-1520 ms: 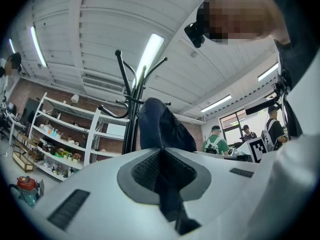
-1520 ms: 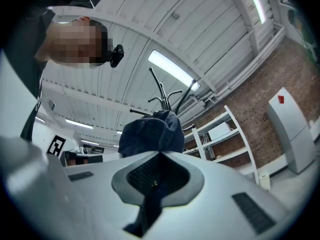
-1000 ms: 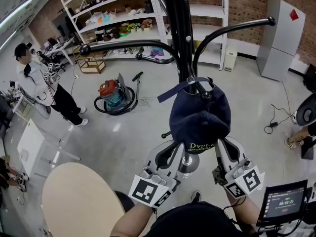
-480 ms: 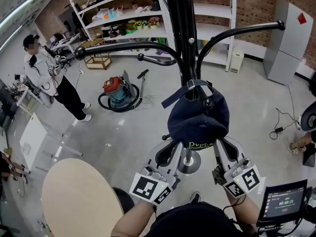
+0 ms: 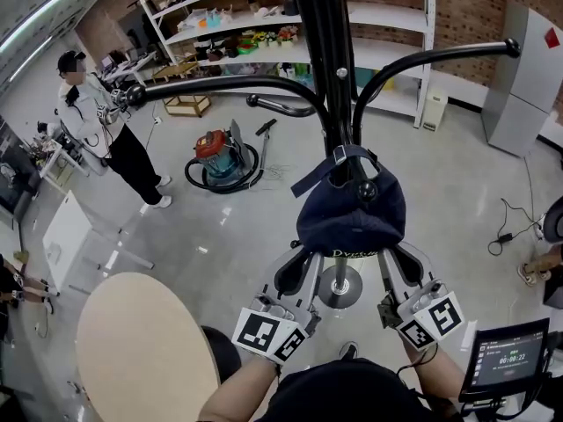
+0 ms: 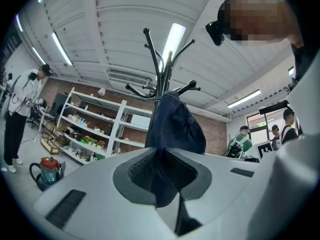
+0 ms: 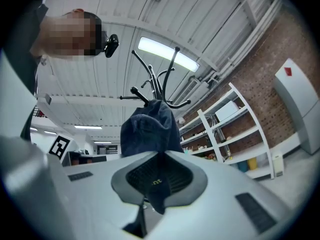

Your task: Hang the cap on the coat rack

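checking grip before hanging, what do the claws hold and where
The cap, by its lower edge: left claw at one side, right claw at the other.

Cap (image 5: pixel 352 214): right up against the coat rack (image 5: pixel 325 60) pole, under its curved arms, above the rack's base.
Left gripper (image 5: pixel 305 262): at the cap's near left edge, brim between its jaws.
Right gripper (image 5: pixel 390 260): at the near right edge, same there.
Vacuum cleaner (image 5: pixel 215 152): on the floor left of the pole, before the shelving (image 5: pixel 264 25).
Round table (image 5: pixel 145 345): near left.
Person (image 5: pixel 106 130): far left.
Screen (image 5: pixel 510 359): near right corner.
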Demonstrator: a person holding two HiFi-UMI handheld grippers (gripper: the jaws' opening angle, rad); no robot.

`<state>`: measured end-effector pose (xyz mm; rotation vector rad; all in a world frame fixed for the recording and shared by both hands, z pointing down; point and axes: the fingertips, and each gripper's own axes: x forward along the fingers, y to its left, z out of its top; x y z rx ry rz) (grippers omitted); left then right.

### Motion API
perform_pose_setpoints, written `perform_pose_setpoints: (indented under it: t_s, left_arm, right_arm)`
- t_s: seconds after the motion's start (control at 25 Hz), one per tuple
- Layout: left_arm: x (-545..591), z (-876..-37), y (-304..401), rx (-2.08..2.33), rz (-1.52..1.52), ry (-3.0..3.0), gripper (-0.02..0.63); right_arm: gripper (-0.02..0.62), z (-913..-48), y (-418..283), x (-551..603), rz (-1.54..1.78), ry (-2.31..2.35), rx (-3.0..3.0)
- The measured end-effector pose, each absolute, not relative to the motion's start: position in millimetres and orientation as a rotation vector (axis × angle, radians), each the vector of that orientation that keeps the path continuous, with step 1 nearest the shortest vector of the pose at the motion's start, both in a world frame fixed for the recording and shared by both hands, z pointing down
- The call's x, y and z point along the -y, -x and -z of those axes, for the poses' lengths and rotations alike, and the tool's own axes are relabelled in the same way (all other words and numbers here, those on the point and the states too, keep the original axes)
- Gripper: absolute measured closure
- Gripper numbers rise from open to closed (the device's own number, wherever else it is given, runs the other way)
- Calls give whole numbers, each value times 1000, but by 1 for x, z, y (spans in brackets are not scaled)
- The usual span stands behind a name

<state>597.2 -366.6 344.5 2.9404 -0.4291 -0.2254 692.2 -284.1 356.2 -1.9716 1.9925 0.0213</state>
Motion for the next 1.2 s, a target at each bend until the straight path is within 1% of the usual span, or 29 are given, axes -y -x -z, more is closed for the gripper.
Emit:
perform_pose_setpoints:
  t_s: [0.2,0.32,0.4,0.48,0.92,1.2]
  left_arm:
    - [374,-360,-586,520,201,-2867,537]
    - [371,-375,-580,535,164,-2827,537]
    - [365,-386,-579,532,128,-2816,537]
    - [357,-398,-579,518,96,-2810,537]
    - [304,-454,-600,316,-102,-2760,537]
    - [285,-484,-608,202,-196,-2704,537]
  right_arm:
    - [580,-363,-690,284,5,1941,-2009]
    - [576,-369,-692,280,25,1945,-2010]
    - [540,-377,-696,277,55,1952,-1996]
    - [529,-385,-697,273,84,1957,-1986]
    - [529,-432,-689,242,289,1956,-2024]
    - [529,-461,-666,241,385,1938,-2067]
